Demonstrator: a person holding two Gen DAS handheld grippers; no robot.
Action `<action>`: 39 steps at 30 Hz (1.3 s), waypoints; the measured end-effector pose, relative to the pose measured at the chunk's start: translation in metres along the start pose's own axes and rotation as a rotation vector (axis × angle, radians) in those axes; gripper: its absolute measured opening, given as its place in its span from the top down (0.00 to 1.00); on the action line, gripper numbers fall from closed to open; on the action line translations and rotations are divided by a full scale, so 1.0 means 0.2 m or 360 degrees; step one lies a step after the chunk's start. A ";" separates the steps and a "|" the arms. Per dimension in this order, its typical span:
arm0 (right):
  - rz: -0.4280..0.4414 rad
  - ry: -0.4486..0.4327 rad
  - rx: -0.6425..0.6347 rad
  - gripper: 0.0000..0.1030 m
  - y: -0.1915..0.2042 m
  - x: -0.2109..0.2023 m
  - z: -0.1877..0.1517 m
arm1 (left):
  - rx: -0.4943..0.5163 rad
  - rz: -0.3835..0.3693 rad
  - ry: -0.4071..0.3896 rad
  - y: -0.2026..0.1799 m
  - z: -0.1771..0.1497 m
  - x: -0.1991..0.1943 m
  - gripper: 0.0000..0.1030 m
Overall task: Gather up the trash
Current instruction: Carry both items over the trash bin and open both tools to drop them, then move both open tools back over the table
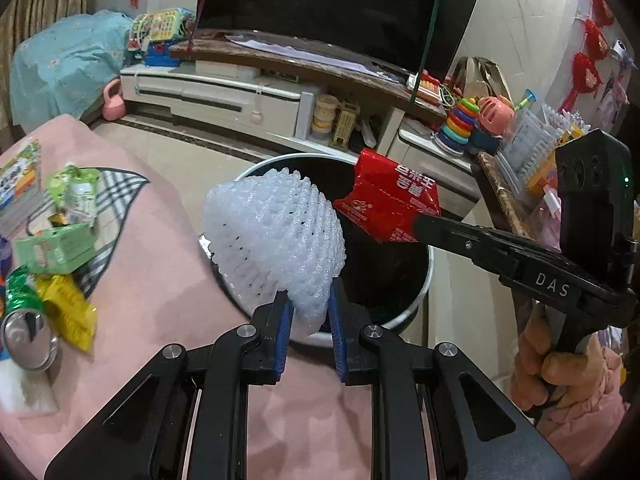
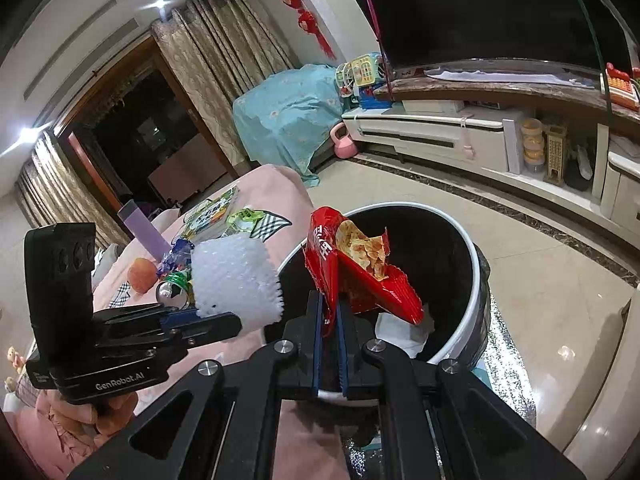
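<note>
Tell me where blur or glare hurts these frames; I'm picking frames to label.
Left wrist view: the trash on the pink blanket at the left edge smears, while the white foam net stays sharp. Right wrist view: ceiling lights flare at upper left; the open red snack bag is crisp. Both bend straight lines.

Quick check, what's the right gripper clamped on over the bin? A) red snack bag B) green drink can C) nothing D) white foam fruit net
A: the right gripper is shut on the red snack bag, held above the bin; the white foam net is in the left gripper.
</note>
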State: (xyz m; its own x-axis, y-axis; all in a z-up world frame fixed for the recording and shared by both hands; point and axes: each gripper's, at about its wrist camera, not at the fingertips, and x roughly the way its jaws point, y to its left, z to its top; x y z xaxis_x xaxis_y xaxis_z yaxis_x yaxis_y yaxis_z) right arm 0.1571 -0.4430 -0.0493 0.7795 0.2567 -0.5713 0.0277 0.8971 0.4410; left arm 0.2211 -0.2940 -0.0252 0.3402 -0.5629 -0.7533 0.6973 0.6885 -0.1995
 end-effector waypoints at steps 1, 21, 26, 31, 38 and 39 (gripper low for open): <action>0.0003 0.0006 0.0008 0.94 -0.01 0.01 0.01 | 0.0005 0.0005 0.0015 0.00 0.01 0.02 0.84; -0.0034 0.0102 0.0069 0.94 -0.12 0.13 0.03 | 0.0003 0.0007 0.0131 -0.01 0.03 0.20 0.83; -0.0019 0.0119 0.0117 0.89 -0.15 0.15 0.03 | -0.0017 0.0002 0.0112 -0.01 0.03 0.19 0.50; -0.0024 0.0130 0.0146 0.87 -0.17 0.15 0.04 | -0.0032 0.0013 0.0081 0.01 0.01 0.15 0.40; -0.0012 0.0089 0.0143 0.56 -0.12 0.11 0.03 | -0.0156 0.0022 0.0028 0.11 -0.10 0.02 0.35; -0.0008 0.0080 0.0142 0.51 -0.11 0.10 0.02 | -0.0176 0.0029 0.0015 0.13 -0.13 -0.01 0.33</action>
State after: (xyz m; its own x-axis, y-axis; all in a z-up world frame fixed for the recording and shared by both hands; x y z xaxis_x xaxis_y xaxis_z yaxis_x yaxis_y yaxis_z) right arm 0.1746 -0.4595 -0.0669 0.7468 0.2723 -0.6067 0.0886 0.8635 0.4966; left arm 0.2210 -0.2634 -0.0454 0.3462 -0.5458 -0.7630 0.6172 0.7451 -0.2530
